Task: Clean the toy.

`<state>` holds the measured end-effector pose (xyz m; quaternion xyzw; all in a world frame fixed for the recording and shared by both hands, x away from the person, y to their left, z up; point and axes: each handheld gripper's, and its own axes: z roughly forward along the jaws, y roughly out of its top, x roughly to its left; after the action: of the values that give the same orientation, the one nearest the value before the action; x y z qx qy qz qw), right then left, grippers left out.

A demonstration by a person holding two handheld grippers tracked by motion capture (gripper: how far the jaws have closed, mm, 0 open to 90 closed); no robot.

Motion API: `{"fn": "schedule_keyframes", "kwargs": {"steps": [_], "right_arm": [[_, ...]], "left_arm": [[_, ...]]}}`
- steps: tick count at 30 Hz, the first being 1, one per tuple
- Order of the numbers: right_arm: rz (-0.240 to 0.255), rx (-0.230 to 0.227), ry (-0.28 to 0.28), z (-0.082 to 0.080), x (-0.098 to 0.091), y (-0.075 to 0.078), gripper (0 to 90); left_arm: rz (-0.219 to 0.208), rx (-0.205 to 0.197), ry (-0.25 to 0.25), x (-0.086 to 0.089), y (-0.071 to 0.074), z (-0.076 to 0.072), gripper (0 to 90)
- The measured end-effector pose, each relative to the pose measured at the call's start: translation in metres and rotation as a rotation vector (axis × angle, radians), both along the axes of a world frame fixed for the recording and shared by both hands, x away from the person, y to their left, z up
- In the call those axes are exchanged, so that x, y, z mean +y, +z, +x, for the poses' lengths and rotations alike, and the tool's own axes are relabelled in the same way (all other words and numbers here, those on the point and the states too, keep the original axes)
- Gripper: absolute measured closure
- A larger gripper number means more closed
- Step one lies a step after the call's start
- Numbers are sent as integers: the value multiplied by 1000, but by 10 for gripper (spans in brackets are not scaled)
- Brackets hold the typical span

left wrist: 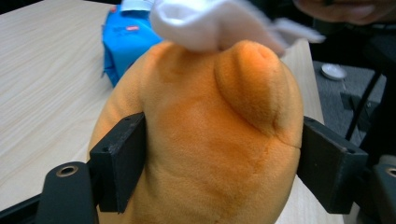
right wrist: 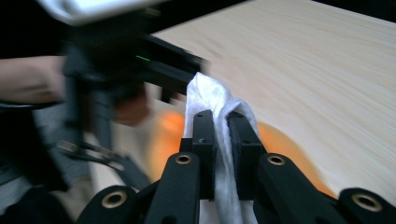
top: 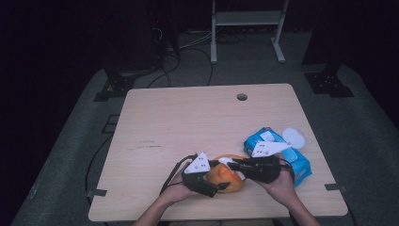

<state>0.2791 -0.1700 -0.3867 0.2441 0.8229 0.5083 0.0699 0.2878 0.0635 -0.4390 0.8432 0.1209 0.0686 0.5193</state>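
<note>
Orange plush fills the space between two sets of tongs at the near edge of a pale wooden counter (top: 188, 117), where a person seated at the bottom of the high view works with a tool in each hand. The left tongs (top: 217, 184) grip the orange plush toy (top: 226, 179) from its near side; in the left gripper view the two black jaws press into the soft flanks of the toy (left wrist: 205, 140), held partly apart by its bulk, and the toy sits just above the counter surface. The right tongs (top: 231, 165) reach in from the right and are closed almost completely on a white wipe (top: 227, 161), which in the right gripper view is pinched as a thin fold (right wrist: 223, 140) between the jaws, its crumpled end bunched above the tips. The wipe rests against the top of the toy, as the left gripper view shows (left wrist: 210, 23). Behind the toy, toward the right side of the counter, lies a blue pack of wipes (top: 282, 155), near the right hand but apart from the toy, with a small white round lid (top: 293, 136) just beyond it. A round cable hole (top: 242, 97) marks the far edge of the counter, and the floor around is dark
</note>
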Motion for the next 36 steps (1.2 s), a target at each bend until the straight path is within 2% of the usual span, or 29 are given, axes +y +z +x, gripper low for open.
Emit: {"fn": "schedule_keyframes", "kwargs": {"steps": [3, 4, 6, 8, 10, 12, 14, 16, 19, 22, 25, 28, 31, 36], "right_arm": [[-44, -27, 31, -7, 13, 2, 821], [-39, -25, 30, -5, 12, 2, 821], [-22, -9, 3, 3, 4, 0, 818], [-35, 0, -52, 13, -7, -4, 819], [-37, 25, -95, 21, -19, -9, 819], [-25, 61, -109, 24, -26, -11, 821], [-35, 59, -89, 19, -22, -9, 822], [-27, 55, -33, 13, -12, -5, 822], [-70, 25, 8, 7, 3, -2, 822], [-68, 39, -19, 15, -2, -5, 821], [-74, 65, -90, 26, -19, -11, 821], [-75, 90, -127, 33, -36, -17, 821], [-68, 107, -146, 34, -46, -19, 821], [-63, 95, -150, 31, -48, -14, 822]], "left_arm": [[15, -11, -10, -1, -1, -3, 229], [13, -9, -10, 0, -1, -2, 232], [10, -11, -16, 0, -1, -2, 235], [17, -25, -22, -1, -1, -3, 236], [16, -32, -25, -3, -2, -4, 234], [16, -42, -33, -6, -2, -5, 230], [22, -60, -41, -9, -2, -7, 219], [39, -89, -59, -12, -2, -11, 217], [56, -105, -57, -12, -2, -14, 218], [51, -94, -55, -11, -2, -12, 225], [48, -86, -55, -9, -2, -10, 228], [35, -68, -47, -6, -2, -6, 231], [8, -32, -35, 0, -2, 0, 234], [-30, 15, -12, 8, -3, 7, 235]]}}
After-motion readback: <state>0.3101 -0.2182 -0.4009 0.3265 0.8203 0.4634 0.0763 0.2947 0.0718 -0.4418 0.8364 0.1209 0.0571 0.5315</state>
